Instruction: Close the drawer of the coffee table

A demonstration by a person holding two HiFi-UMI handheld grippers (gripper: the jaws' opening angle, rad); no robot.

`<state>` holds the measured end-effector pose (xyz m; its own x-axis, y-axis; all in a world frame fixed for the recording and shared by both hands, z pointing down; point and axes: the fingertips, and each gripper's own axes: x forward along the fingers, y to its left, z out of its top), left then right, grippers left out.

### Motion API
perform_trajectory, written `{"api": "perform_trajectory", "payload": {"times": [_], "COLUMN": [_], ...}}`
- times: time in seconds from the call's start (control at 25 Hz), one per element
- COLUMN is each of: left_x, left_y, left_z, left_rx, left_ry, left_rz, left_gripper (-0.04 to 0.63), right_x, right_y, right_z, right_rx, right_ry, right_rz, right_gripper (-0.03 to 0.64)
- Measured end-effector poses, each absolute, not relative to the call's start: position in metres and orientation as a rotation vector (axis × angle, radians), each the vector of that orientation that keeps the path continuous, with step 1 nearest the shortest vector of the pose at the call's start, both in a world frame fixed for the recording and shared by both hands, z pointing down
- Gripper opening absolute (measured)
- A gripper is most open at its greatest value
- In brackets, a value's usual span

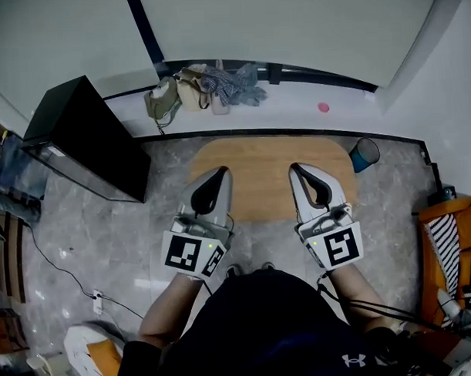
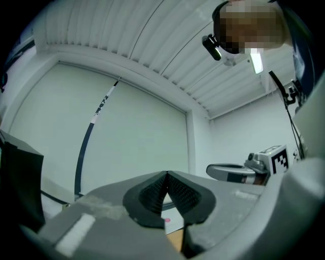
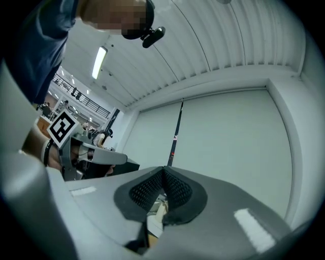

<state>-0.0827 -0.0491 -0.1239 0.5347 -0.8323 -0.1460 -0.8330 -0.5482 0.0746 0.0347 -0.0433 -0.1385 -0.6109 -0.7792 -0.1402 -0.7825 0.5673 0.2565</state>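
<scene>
both grippers are shut and hold nothing: the left gripper (image 1: 219, 173) and right gripper (image 1: 297, 169) have pads pressed together w/ only air in front, and each own view looks at wall and ceiling, not at furniture. in the head view they hang above the near half of the wooden desk (image 1: 262, 163), apart from it.

the drawer itself i cannot see; the desk top covers its front from above, so open or closed is not possible to tell here.

risks, as i judge them:
- if the drawer is open, a push w/ the narrow shut tips can slip off the front.
- a push on one side only may turn the drawer crooked, and it jams.
- the floor looks smooth stone, so the desk may slide away instead of the drawer going in.
- the blue cup (image 1: 365, 153) stands on the floor just beside the far right corner; a sliding desk could knock it.

containers: the blue cup's inside is dark, contents unclear. the bags (image 1: 164, 99) on the ledge are slumped, contents hidden.
</scene>
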Motion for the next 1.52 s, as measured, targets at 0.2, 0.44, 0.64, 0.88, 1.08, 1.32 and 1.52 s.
{"api": "perform_trajectory", "payload": {"times": [0.2, 0.44, 0.64, 0.88, 1.08, 1.32, 1.52], "left_x": [-0.074, -0.089, -0.095, -0.094, -0.093, -0.093, -0.092], "left_y": [-0.045, -0.053, -0.059, -0.053, -0.049, -0.044, -0.037], "left_z": [-0.122, -0.105, -0.093, -0.088, -0.085, -0.083, -0.081], "left_rx": [-2.738, -2.756, -2.784, -2.802, -2.810, -2.821, -2.822], "left_ry": [1.419, 1.480, 1.526, 1.509, 1.503, 1.509, 1.506], "left_rz": [0.259, 0.244, 0.221, 0.198, 0.184, 0.185, 0.178], "left_gripper": [0.002, 0.002, 0.002, 0.002, 0.002, 0.002, 0.002], "right_x": [0.037, 0.034, 0.026, 0.024, 0.027, 0.030, 0.033], "right_y": [-0.045, -0.045, -0.046, -0.039, -0.036, -0.029, -0.023], "right_z": [-0.123, -0.128, -0.115, -0.110, -0.108, -0.107, -0.104], "right_rx": [-1.412, -1.440, -1.463, -1.452, -1.467, -1.480, -1.489], "right_ry": [2.818, 2.807, 2.875, 2.867, 2.853, 2.853, 2.846], "right_rz": [0.334, 0.392, 0.392, 0.352, 0.331, 0.313, 0.297], "right_gripper": [0.002, 0.002, 0.002, 0.002, 0.002, 0.002, 0.002]}}
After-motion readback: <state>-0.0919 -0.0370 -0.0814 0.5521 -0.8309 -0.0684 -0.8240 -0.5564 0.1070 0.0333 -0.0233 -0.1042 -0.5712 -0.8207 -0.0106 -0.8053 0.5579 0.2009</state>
